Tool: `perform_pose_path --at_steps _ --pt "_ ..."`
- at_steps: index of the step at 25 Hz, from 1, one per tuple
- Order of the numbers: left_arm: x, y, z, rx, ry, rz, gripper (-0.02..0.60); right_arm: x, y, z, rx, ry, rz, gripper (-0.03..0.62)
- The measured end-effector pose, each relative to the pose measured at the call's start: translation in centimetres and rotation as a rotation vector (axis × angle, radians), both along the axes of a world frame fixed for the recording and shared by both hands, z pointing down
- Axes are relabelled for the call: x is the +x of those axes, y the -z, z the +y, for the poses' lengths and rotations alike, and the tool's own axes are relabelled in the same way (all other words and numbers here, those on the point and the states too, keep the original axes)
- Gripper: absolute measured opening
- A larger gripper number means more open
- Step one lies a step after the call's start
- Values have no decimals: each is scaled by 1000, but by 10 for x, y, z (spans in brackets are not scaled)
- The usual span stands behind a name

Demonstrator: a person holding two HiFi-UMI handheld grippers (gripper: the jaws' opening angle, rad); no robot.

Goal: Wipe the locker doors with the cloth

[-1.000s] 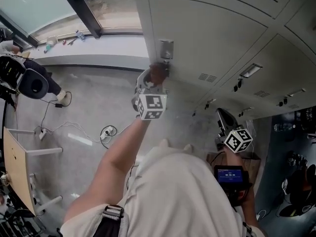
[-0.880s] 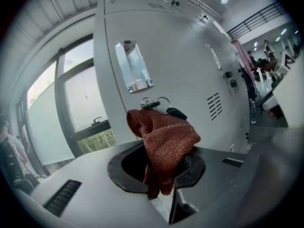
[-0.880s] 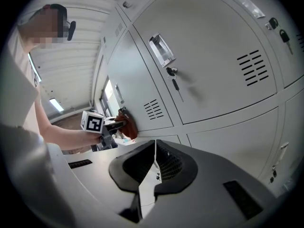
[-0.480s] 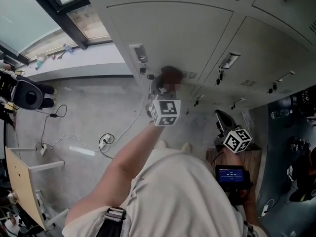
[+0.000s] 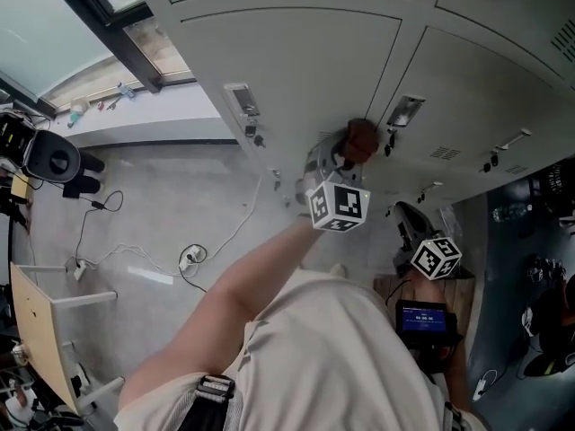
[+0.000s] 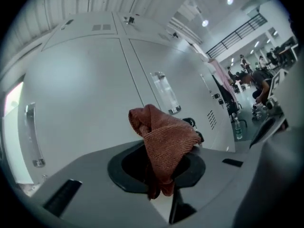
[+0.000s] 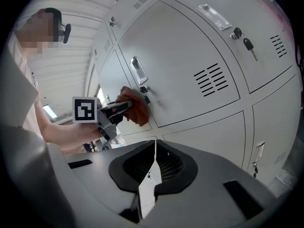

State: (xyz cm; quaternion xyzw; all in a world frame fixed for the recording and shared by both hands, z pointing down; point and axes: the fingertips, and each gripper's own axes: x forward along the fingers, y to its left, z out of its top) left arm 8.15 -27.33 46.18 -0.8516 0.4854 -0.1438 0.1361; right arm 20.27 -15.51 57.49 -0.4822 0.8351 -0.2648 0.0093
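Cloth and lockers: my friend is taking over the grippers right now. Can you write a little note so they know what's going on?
Left gripper: shut on the brown cloth, holding it up against a grey locker door, right beside the lock.
Right gripper: shut, nothing in it, held low off to the side and pointing at the lockers.
Done: can't tell. No wipe marks show on any door.
Left: rub this door with the cloth, then probably the doors next to it.

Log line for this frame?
left gripper: shut on cloth | cloth: against locker door | right gripper: shut, empty
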Motion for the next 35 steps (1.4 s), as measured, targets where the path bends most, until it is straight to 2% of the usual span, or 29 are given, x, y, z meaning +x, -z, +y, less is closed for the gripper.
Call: perform_pose_path --at_steps 3,6,8,11,14,16,18,20,22,26,28,31,35 --pt "-35 11 -4 30 70 -8 75 -7 2 -7 8 25 -3 20" --pt "-94 9 -9 13 212 3 75 -20 5 -13 20 66 -4 20" --pt "-131 14 -6 24 300 -22 75 -29 4 -15 19 92 -1 20" --pt "-172 40 11 108 367 -65 75 -41 1 -15 11 123 -1 20" --pt "-223 71 27 197 478 -75 75 -53 1 -15 8 149 -4 20" --pt "-250 76 23 213 531 -117 75 -59 0 -16 7 163 -3 20" --pt "-256 61 8 164 503 -187 75 -64 -3 -14 1 170 -2 20" --pt "-250 31 -6 78 447 -264 75 -69 -5 -10 -7 176 -2 20" --pt "-244 3 -13 7 422 -300 75 -73 -6 -7 -11 179 -2 20" --pt "-247 -32 -15 -118 416 -203 75 -69 -5 -6 -15 156 -1 20" --pt "-257 -28 -16 -115 443 -164 75 -63 -5 -5 -18 137 0 20" --pt "-280 -3 -16 -61 517 -125 75 -54 -9 -2 -29 107 1 20" --pt "-272 29 -22 -36 487 -163 75 -42 -13 0 -39 68 -13 20"
